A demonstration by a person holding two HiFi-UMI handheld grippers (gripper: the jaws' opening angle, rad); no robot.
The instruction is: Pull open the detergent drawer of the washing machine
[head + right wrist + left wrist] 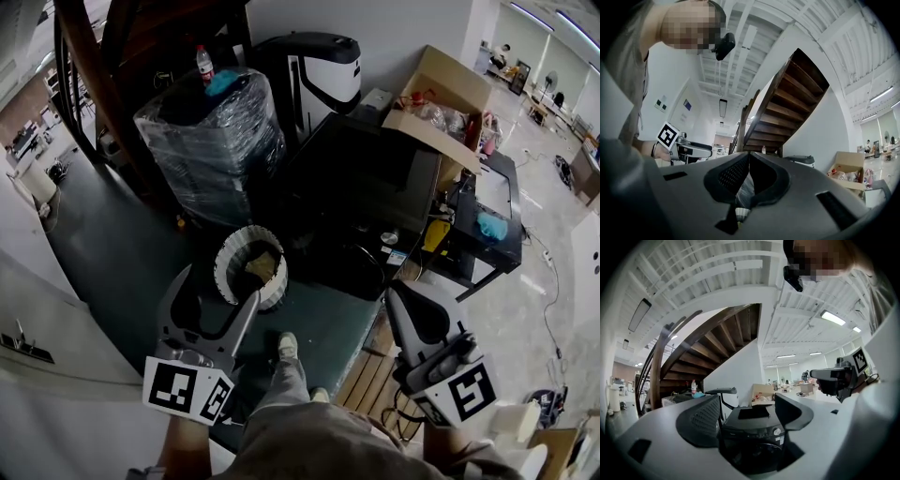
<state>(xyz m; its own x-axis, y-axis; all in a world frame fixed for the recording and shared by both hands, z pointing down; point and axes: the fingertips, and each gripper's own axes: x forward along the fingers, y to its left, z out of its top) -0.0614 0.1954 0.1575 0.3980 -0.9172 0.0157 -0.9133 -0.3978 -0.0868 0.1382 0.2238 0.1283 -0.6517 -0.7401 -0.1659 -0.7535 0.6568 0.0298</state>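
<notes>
Left gripper (747, 401) jaws spread, empty. Right gripper (749, 159) jaws pressed together. Washing machine (750, 427) well ahead; its drawer too small to make out. I'd approach level, then pull straight.

Clear air runs from your left tool (218, 286) ahead to the washing machine (370, 178). A white basket (251, 269) stands on the floor just beyond that tool, near the machine's left front. A wrapped pallet (211, 141) blocks the way farther left. A cardboard box (441, 98) crowds the machine's far right corner.
</notes>
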